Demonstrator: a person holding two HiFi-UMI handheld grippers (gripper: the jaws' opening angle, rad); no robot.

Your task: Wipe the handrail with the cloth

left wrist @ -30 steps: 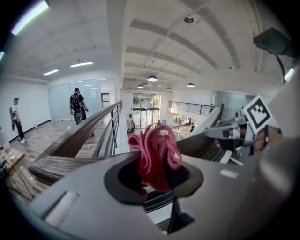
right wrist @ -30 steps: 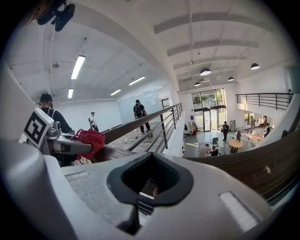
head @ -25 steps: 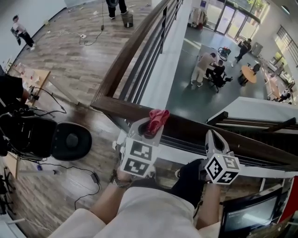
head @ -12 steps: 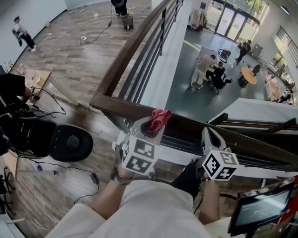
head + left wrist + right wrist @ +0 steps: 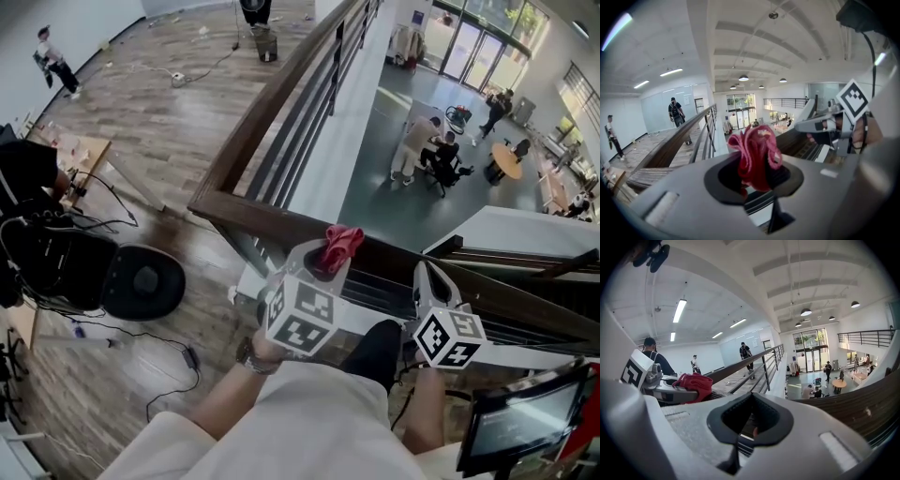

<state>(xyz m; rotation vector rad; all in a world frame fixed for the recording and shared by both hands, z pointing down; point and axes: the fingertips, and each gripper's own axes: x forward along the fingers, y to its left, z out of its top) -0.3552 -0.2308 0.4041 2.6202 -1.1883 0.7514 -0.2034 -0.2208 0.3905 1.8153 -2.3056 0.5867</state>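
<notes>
Your left tool (image 5: 323, 269) clamped on red cloth (image 5: 343, 242), bunch sticking past tips, over handrail (image 5: 246, 217) near corner. Your right tool (image 5: 427, 274) closed, empty.

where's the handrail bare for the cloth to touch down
Bare: handrail from its corner to the cloth, and between cloth and right tool. Crowded only where the left tool grips the cloth.
</notes>
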